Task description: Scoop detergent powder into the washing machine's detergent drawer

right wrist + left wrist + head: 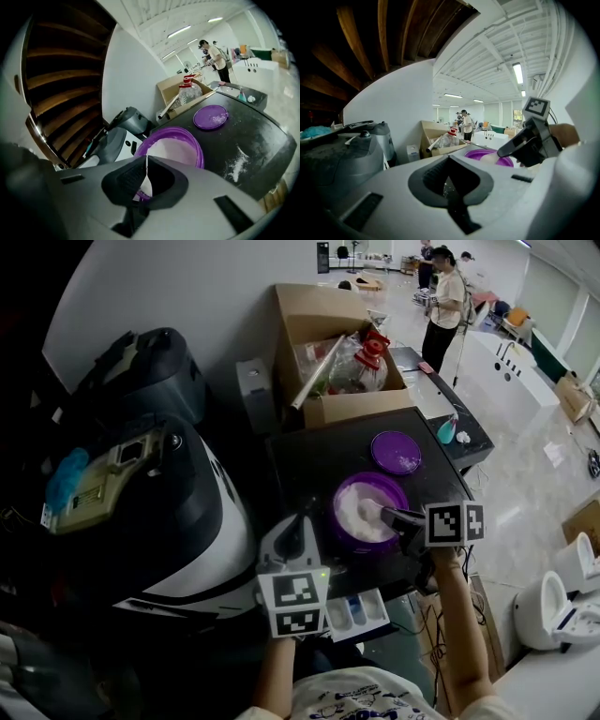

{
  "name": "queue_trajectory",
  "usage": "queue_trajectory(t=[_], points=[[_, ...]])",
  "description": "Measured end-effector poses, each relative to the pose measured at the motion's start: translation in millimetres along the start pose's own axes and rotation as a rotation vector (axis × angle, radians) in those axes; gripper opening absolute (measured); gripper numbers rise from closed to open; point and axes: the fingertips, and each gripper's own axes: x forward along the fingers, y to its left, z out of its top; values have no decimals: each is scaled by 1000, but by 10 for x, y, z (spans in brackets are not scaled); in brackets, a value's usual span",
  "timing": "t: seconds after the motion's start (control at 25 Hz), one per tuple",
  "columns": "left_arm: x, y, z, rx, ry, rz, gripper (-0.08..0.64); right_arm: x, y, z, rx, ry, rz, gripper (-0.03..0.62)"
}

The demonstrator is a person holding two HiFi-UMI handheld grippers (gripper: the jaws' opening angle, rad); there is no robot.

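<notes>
Tub [339, 495] glossy purple plastic; detergent powder [361, 514] inside fine, white, matt; lid [397, 452] same purple plastic, dusted white; scoop [146, 180] thin smooth white plastic; worktop [262, 136] black, matt, faintly speckled, powder smeared on it; detergent drawer [357, 611] glossy white plastic; rounded appliance [202, 521] shiny white and black shell; cardboard box [319, 315] brown, matt, papery; bottle [359, 371] clear plastic, red cap; left gripper [449, 186] and right gripper [145, 174] matt grey plastic shells, black ribbed pads; floor [530, 474] pale, polished, reflective.
</notes>
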Motion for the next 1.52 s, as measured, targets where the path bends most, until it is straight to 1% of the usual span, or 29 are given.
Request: queue_trajectory(t=[0.12, 0.28, 0.44, 0.52, 0.72, 0.88, 1.0, 1.24, 1.52], points=[[-3, -16, 14, 1, -2, -1, 2, -46, -10, 26, 91, -73, 32, 20], [-14, -42, 31, 3, -8, -3, 2, -91, 11, 34, 253, -176, 125, 20], [-31, -62, 43, 8, -12, -5, 2, -165, -27, 26, 385, -270, 161, 20], [-41, -70, 49, 9, -12, -3, 2, -181, -35, 27, 458, -316, 212, 20], [-63, -101, 50, 7, -14, 5, 2, -192, -81, -28, 660, -395, 373, 20], [-75, -143, 16, 5, -7, 10, 2, -250, -141, -67, 773, -469, 454, 20], [-87, -173, -28, 2, 1, 16, 2, -287, -173, -95, 810, -495, 487, 20], [-137, -258, -43, -2, 3, 29, 2, -398, -179, -77, 794, -508, 505, 20], [-241, -364, -37, 6, 0, 57, 2, -570, -64, -45, 772, -490, 571, 20]])
